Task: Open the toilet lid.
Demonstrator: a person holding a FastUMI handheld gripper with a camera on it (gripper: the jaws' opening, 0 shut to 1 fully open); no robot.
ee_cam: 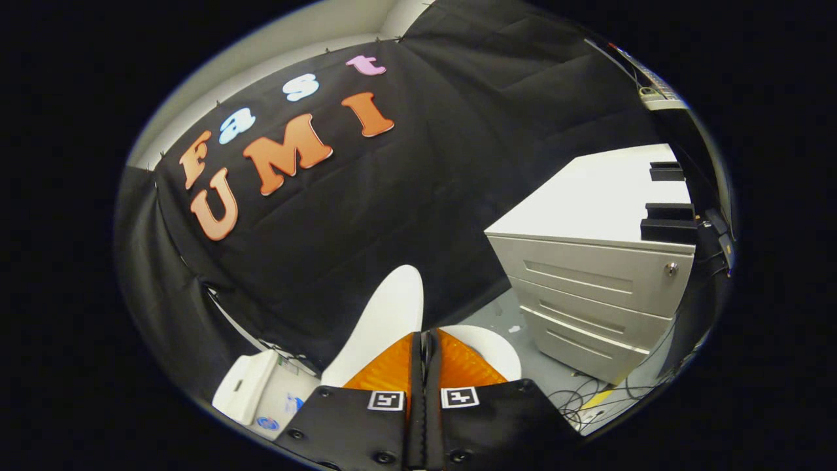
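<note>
Fingers (413,353) of the gripper (424,343) press close together, side by side, with only a thin dark line between them. Nothing sits in that line, so the gripper holds nothing. The gripper points forward and a bit down, and it leans so the whole room looks tipped.

Each finger has a small square black-and-white marker (386,400) on its base, one on each side of the line.

The toilet lid (382,327) is just ahead of the fingers, toward 11 o'clock from the tips. It is white and stands up, tipped back toward the wall (418,196). Its top edge is round. The left finger hides the low part of the lid. I cannot tell if the fingers touch it.

The white seat (494,350) curves out from behind the right finger, toward 2 o'clock from the tips. It lies flat and low.

A white tank (245,389) sits at 9 o'clock from the fingers, low down and close to the wall. It has a small blue mark on its side.

A white cabinet (588,288) with drawers stands at 2 o'clock, well apart from the toilet. It has a small round lock (671,267) near its top corner. Black blocks (668,229) rest on its top, at the far side.

Thin cables (588,399) lie on the grey floor (497,314) in front of the cabinet, at 3 o'clock from the fingers.
</note>
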